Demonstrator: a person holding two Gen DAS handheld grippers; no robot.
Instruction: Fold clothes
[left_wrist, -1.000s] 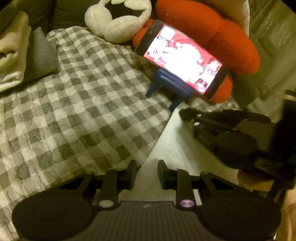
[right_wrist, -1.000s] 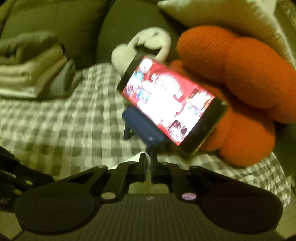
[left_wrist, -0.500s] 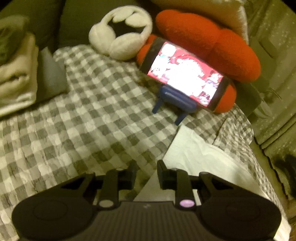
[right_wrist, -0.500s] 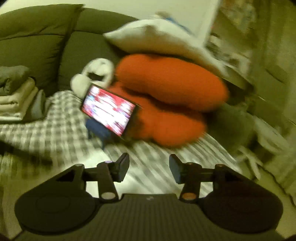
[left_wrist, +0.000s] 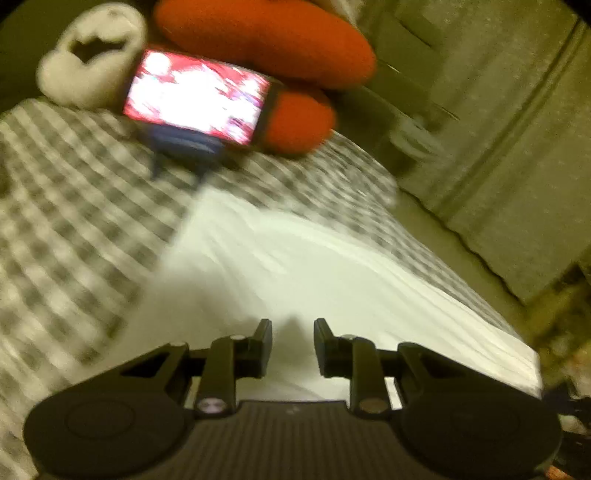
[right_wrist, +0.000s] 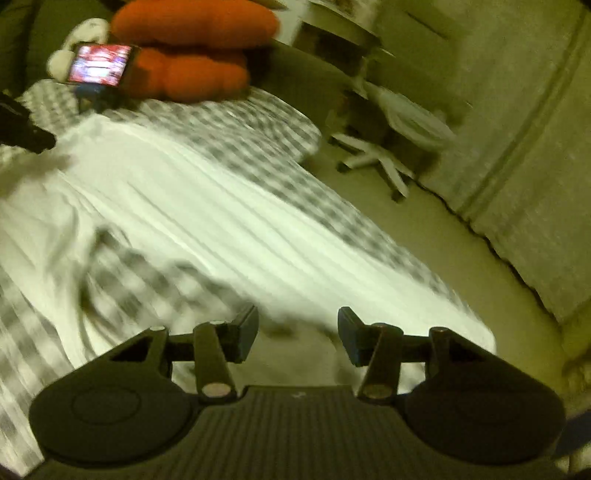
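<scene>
A white garment (left_wrist: 303, 266) lies spread flat on the grey-and-white checked bedcover (left_wrist: 74, 206), reaching toward the bed's right edge. My left gripper (left_wrist: 292, 345) hovers over its near part, open, with nothing between the fingers. In the right wrist view the same white garment (right_wrist: 207, 221) stretches diagonally across the bed, and a fold of it at the left shows checked cover beneath. My right gripper (right_wrist: 297, 334) stands wide open above the garment's near edge, holding nothing. Both views are blurred by motion.
A lit phone (left_wrist: 195, 96) on a blue stand (left_wrist: 184, 146) sits at the head of the bed, backed by an orange cushion (left_wrist: 266, 40) and white earmuffs (left_wrist: 88, 59). A white swivel-chair base (right_wrist: 373, 158) stands on the floor beside the bed's right edge.
My right gripper has opened, letting go of the white garment, and swung right toward the bed's edge. My left gripper opened a little wider and shifted right over the garment.
</scene>
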